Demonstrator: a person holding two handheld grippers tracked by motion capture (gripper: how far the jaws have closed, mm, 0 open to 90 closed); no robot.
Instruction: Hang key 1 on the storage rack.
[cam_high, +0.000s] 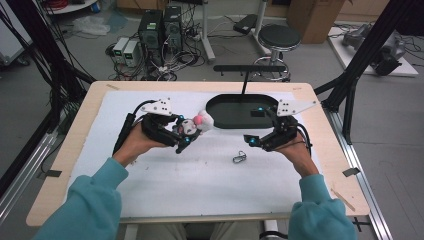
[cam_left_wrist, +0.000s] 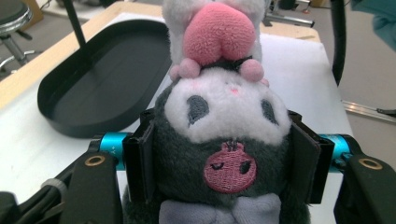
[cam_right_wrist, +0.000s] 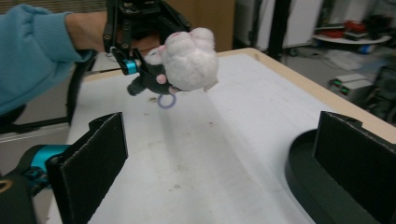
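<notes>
Left gripper view shows my left gripper (cam_left_wrist: 229, 163) clamped on the soft plush toy with a dark grey body, white face and pink nose (cam_left_wrist: 224, 140): the two black pads press into its sides just below the face, and the fabric bulges between them. My right gripper (cam_right_wrist: 224, 158) stands wide open with nothing between its jaws, only the bare white mat under them.

Moving outward, in the high view the toy sits lifted off the table in my left gripper, left of centre, its white-and-pink end pointing right toward the black oval plastic tray (cam_high: 220, 117) at the far middle of the table. The toy is just beside the tray's near left rim, not over it yet. From the right gripper view a small pale ring (cam_right_wrist: 166, 101) hangs below the toy. My right gripper hovers to the right, near the tray's right end, and a small metal clip (cam_high: 239, 158) lies on the white foam mat (cam_high: 200, 185) between my hands, nearer to me.

The risk, as I judge it, is the grip: the pads hold squashy stuffing, so a quick swing could let the toy twist or slip out short of the tray. The dangling ring could also catch the tray's rim and drag the tray. My open right jaws are close enough to knock the tray.
</notes>
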